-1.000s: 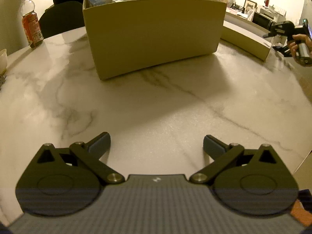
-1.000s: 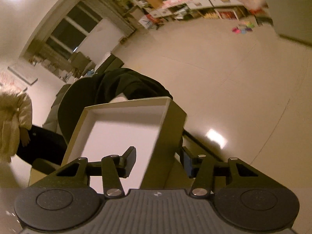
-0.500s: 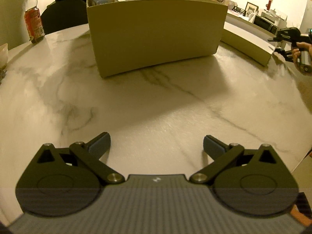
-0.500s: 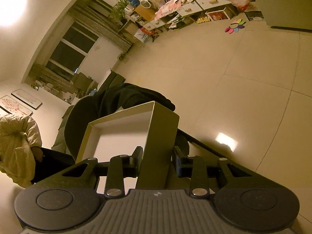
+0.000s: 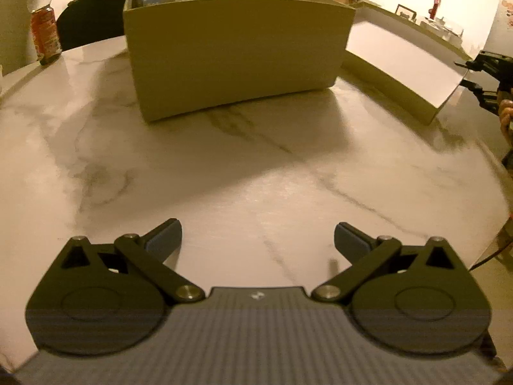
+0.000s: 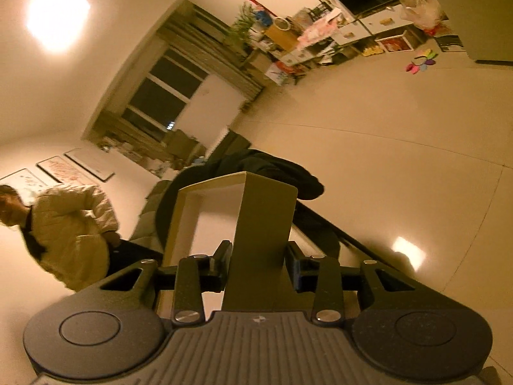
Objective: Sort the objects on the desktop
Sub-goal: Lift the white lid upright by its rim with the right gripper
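Right hand-held gripper point(image 6: 258, 268): both fingers pressed against the side wall of the box lid point(image 6: 261, 224), clamped on it. Lid tipped up, its white inside facing left in the right wrist view, olive outer wall running between the fingers. Behind it, a dark jacket point(image 6: 272, 173) draped over a chair, pale tiled floor point(image 6: 400, 166) and a person in a light padded coat point(image 6: 73, 231) at far left.

Left hand-held gripper point(image 5: 256, 240): fingers spread wide, nothing between them, hovering low over the marble counter point(image 5: 224, 173). Bare veined stone directly ahead.

Further out in the left wrist view: olive cardboard box point(image 5: 237, 54) standing on the counter, open on top, several small packages visible inside at the rim, too small to identify. Just right of it the box lid point(image 5: 400, 64) is raised at an angle, white inner face up, its near corner held by the right hand-held gripper point(image 5: 484, 73) at the frame's right edge; fingers of the person's hand point(image 5: 506, 118) show below it.

Far left on the counter, well apart from the box: a plastic bottle point(image 5: 45, 32) with a reddish label.
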A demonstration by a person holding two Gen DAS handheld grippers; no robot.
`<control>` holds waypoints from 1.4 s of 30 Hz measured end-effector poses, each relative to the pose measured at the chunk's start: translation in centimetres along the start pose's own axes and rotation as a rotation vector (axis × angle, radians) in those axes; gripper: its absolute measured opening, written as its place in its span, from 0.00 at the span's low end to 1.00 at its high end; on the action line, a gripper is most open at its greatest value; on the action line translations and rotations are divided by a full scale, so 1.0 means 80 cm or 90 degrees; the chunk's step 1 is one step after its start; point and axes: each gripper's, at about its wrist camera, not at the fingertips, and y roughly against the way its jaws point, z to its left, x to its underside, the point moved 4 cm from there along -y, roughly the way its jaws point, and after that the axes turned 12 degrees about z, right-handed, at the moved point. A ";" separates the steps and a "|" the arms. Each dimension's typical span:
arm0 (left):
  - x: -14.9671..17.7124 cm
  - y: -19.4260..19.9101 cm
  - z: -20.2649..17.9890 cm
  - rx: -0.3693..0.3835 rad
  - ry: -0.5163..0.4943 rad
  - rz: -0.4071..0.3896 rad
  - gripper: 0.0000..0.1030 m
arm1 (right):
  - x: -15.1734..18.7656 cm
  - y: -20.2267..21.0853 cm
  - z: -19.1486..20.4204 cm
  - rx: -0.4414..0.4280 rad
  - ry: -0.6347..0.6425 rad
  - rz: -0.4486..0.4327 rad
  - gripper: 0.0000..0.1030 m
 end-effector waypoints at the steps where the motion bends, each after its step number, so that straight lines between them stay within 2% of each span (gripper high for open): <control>1: 0.000 0.000 -0.002 0.003 0.000 0.001 1.00 | 0.003 0.007 0.000 -0.007 0.003 -0.001 0.38; 15: -0.013 -0.001 -0.028 0.026 -0.022 0.007 1.00 | 0.042 0.096 0.000 -0.080 0.036 -0.024 0.40; 31: -0.032 0.013 -0.056 0.054 -0.049 -0.012 1.00 | 0.070 0.184 0.020 -0.112 0.119 -0.085 0.40; 34: -0.043 0.022 -0.058 0.075 -0.043 -0.020 1.00 | 0.083 0.198 0.030 -0.118 0.148 -0.096 0.40; 42: -0.088 0.068 -0.086 0.169 -0.053 -0.069 1.00 | 0.112 0.231 0.062 -0.121 0.239 -0.113 0.41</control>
